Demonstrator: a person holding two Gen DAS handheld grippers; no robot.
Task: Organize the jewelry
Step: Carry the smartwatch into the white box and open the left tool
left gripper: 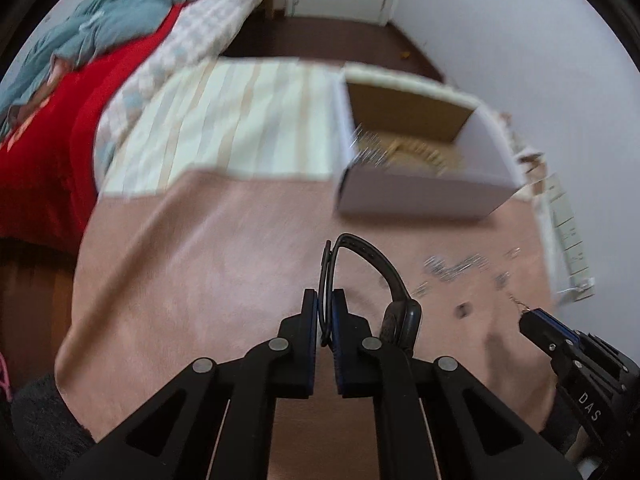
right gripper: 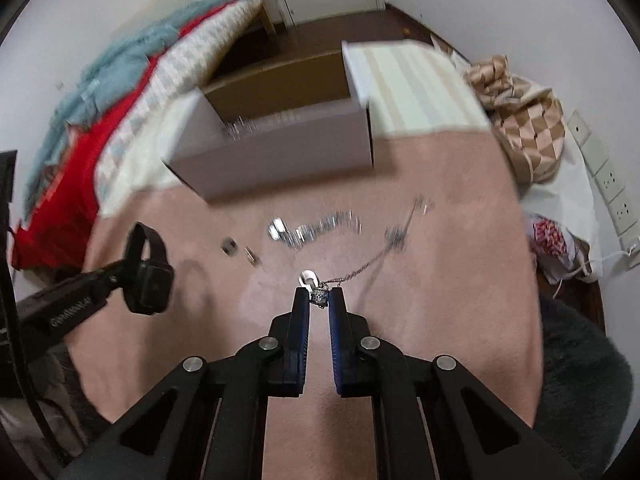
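Jewelry lies scattered on a pink blanket (right gripper: 440,300) spread over a bed, with an open white box (right gripper: 272,160) standing farther back. The left gripper (left gripper: 325,308) is clenched on the strap of a black watch (left gripper: 400,316), lifted clear of the blanket, its case hanging beside the right finger. The right gripper (right gripper: 319,298) pinches a small silver charm (right gripper: 319,297) between its fingertips; a thin chain (right gripper: 372,262) trails from the charm back across the blanket toward the other loose pieces (right gripper: 316,230).

Both pieces look bound for the box. To do this well, I would raise the charm until the whole chain hangs free, so it does not drag or catch the silver pieces near it. Carry each gripper over the box rim before letting go, 1 at a time so the chain and strap do not tangle.

Only the right wrist view shows the charm, the chain and the watch's square case face. Only the left wrist view looks down into the box, where blurred gold and silver items (left gripper: 404,148) already rest on its brown floor, and it shows the strap passing between the left fingers. Both views are smeared by motion, so small pieces cannot be identified.
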